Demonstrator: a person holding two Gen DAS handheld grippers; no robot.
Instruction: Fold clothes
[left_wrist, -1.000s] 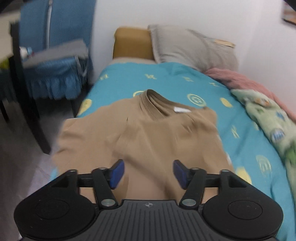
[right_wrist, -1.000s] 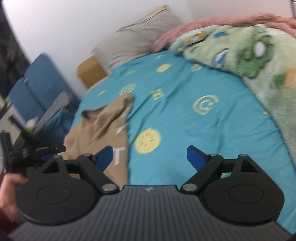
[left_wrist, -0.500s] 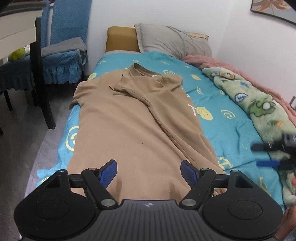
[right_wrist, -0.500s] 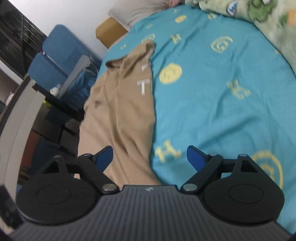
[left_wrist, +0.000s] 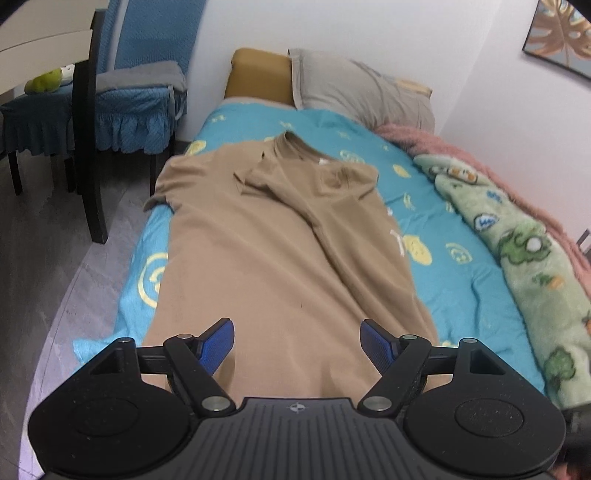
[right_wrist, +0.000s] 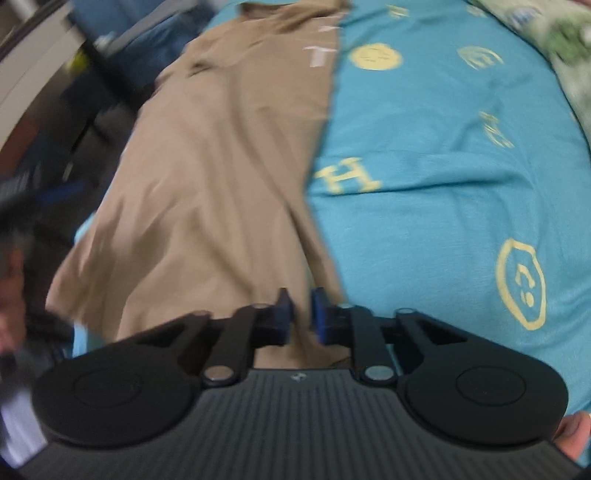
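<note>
Letters come first: a yellow "H" (right_wrist: 347, 175) is printed on the turquoise bedsheet (right_wrist: 443, 206), among yellow round face symbols, and a white "T"-shaped mark (right_wrist: 318, 55) shows on the tan shirt (left_wrist: 266, 266) near its right edge. A small white tag (left_wrist: 322, 161) sits inside the collar, too small to read.

The shirt is plain tan, spread lengthwise on the bed with its collar toward twelve o'clock in the left wrist view and its hem nearest the camera. One side is folded over the body, so a sleeve lies across the chest and a long crease runs down toward five o'clock. The left edge hangs a little over the side of the bed at nine o'clock.

The left gripper (left_wrist: 297, 341) hovers over the hem with its blue pads (left_wrist: 218, 343) spread well apart; the cloth lies under and between them, and no pad presses on it.

The right gripper (right_wrist: 300, 314) is at the shirt's lower right corner, where tan meets turquoise. Its jaws have just been closing and now stand nearly together, with tan cloth showing in the narrow gap; the view is blurred, so a grip on the fabric is likely but not sharp.

A grey pillow (left_wrist: 362, 92) lies at twelve o'clock, a green patterned blanket (left_wrist: 535, 266) at three o'clock, and a blue chair (left_wrist: 140, 92) at ten o'clock.
</note>
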